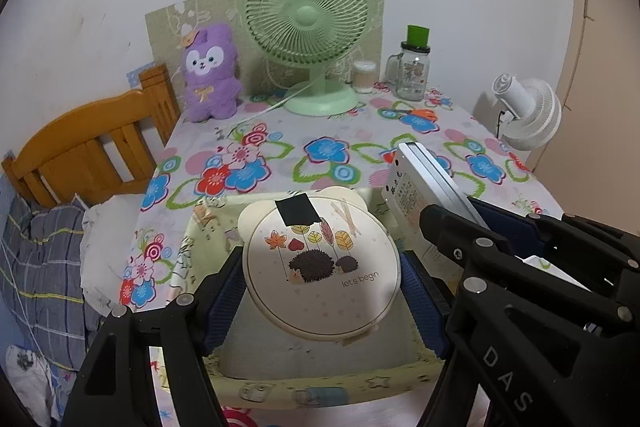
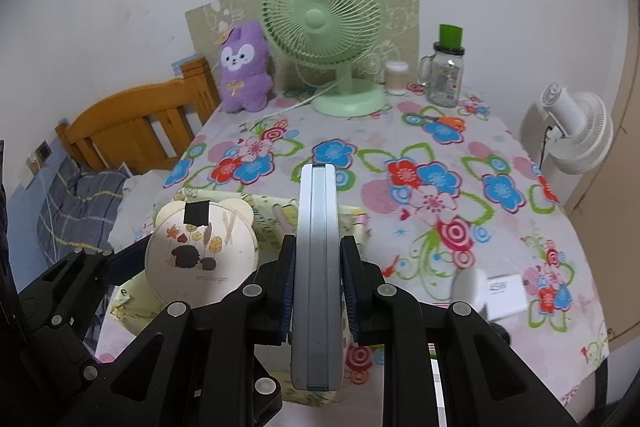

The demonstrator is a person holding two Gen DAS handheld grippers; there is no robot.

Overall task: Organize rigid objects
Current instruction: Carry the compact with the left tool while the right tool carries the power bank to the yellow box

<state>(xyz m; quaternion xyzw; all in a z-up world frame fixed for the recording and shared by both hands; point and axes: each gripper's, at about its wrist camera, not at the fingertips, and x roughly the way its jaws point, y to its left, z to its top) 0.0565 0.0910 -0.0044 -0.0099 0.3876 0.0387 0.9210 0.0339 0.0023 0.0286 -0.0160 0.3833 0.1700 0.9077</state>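
Black fingers [image 1: 224, 291], ribbed blue pads [image 1: 420, 291]

The right gripper [image 2: 318, 287] is clamped on the two flat sides of a slim grey-white device [image 2: 318, 267], which stands on edge and juts forward past the fingertips over the floral tablecloth [image 2: 400, 147]. Just left of the tongs, the left gripper [image 2: 120, 259] holds a round cream case with a hedgehog print [image 2: 200, 255] above a pale fabric box [image 2: 264, 211]. Far ahead stands a green fan [image 2: 324, 27], and near the tongs on the right lies a white card [image 2: 504, 293].
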